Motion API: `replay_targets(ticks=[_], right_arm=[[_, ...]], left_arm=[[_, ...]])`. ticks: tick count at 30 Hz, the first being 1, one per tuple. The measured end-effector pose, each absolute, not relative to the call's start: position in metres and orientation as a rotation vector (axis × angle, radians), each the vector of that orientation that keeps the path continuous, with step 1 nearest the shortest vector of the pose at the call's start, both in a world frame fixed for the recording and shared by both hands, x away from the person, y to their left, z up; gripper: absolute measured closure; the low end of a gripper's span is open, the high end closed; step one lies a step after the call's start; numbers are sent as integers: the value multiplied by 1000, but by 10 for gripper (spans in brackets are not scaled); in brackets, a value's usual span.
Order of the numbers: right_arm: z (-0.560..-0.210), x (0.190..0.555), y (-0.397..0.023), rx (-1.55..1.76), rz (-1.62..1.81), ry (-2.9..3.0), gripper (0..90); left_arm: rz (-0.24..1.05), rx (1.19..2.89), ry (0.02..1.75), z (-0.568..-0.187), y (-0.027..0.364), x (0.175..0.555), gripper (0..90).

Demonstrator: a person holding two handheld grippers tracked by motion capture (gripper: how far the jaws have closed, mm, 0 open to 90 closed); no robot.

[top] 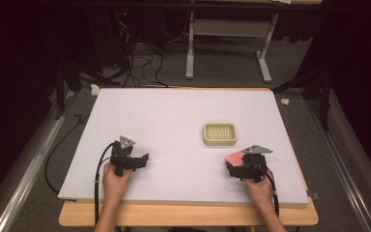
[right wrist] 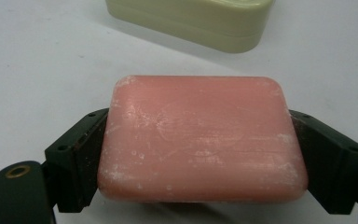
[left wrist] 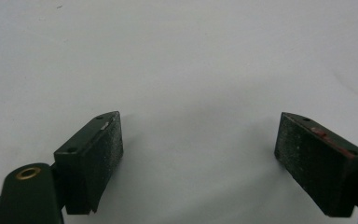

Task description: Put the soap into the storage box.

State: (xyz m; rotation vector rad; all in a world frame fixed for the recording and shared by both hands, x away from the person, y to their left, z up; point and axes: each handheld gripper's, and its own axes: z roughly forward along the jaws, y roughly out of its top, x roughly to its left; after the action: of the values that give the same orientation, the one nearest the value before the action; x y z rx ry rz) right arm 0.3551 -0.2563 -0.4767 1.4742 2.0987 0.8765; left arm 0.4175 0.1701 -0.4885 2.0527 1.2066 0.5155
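A pink bar of soap [right wrist: 200, 140] lies flat between the two black jaws of my right gripper [right wrist: 200, 154], which is shut on its short sides. From above, the soap [top: 234, 158] peeks out in front of the right gripper [top: 239, 166] at the table's front right. A pale green soap dish [top: 220, 134] with a gridded top stands just beyond it, and its side [right wrist: 191, 18] fills the top of the right gripper view. My left gripper [top: 137, 162] rests at the front left, its jaws wide open over bare white board [left wrist: 200, 140].
The white board [top: 174, 111] covers a wooden table with its front edge [top: 188, 215] near the person's hands. Beyond the table are a grey floor, cables [top: 140, 63] and a white desk frame [top: 227, 43]. Metal rails run along both sides.
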Motion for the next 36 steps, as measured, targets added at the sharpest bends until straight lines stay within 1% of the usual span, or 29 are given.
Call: replay_targets(ticks=[18,36], right_arm=[[-454,353,-256,1432,970,2105,137],[-433,363,-262,1440,1097,2104,138]], left_arm=[[516,2052,1207,-488,170,417,158],[515,2052,1207,-488,170,418,158]])
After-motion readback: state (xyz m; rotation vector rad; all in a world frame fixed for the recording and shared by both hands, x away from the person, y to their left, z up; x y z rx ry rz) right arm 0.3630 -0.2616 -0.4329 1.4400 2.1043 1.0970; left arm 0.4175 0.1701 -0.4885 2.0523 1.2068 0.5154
